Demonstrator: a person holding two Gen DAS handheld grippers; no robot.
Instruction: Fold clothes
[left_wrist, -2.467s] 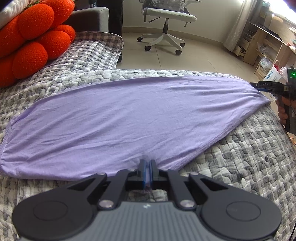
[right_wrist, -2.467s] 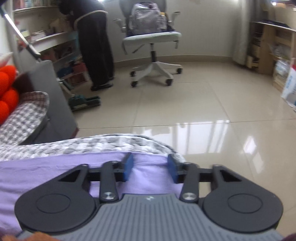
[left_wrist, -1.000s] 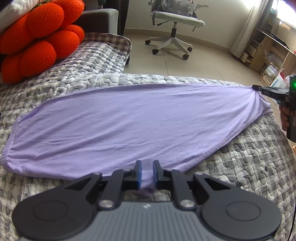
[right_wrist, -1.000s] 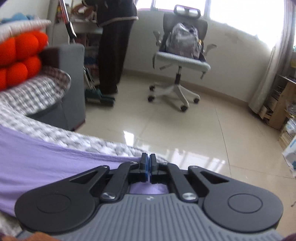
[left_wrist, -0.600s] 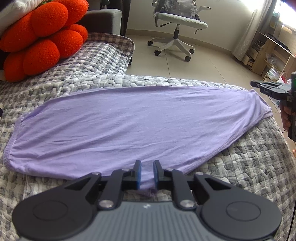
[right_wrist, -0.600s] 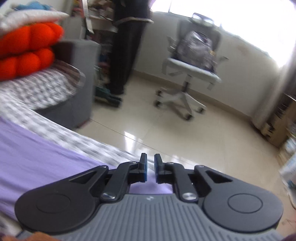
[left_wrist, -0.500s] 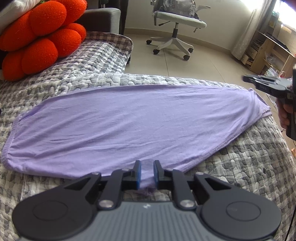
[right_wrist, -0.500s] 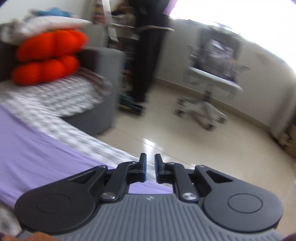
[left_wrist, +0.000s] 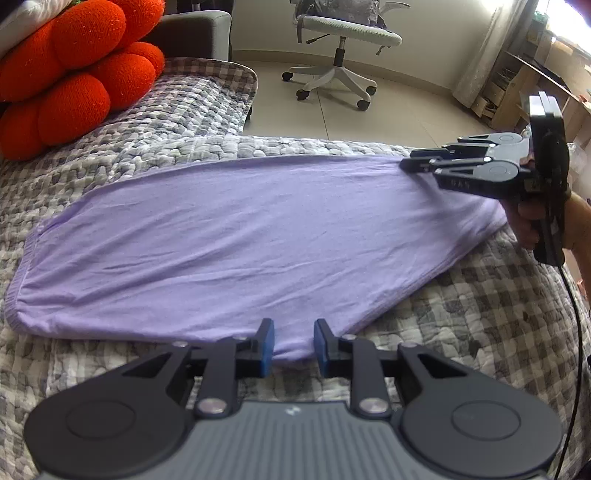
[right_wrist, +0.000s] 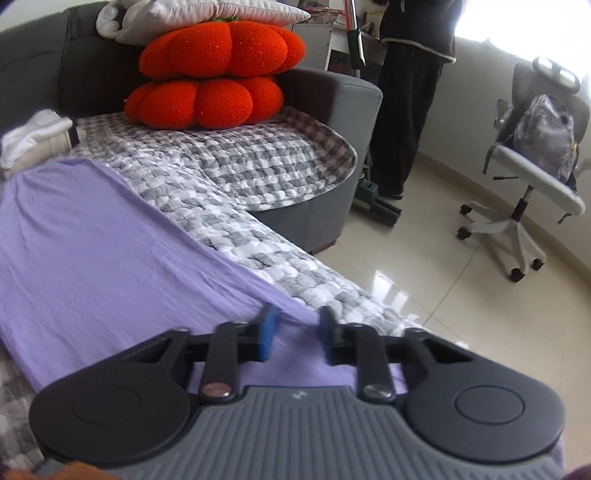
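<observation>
Purple cloth (left_wrist: 240, 236) lies spread flat across the checked quilt (left_wrist: 480, 314), filling mid-frame. Orange cushions (left_wrist: 74, 74) sit upper left. Left gripper (left_wrist: 293, 343), bottom centre, is opening. The cloth's near edge sits btwn its blue pads w/ gaps either side, not pinched. Right gripper (left_wrist: 406, 164), at frame right: tips look nipped on the cloth's far edge, fabric drawn to a point. Its own view shows blurred pads w/ a gap.
</observation>
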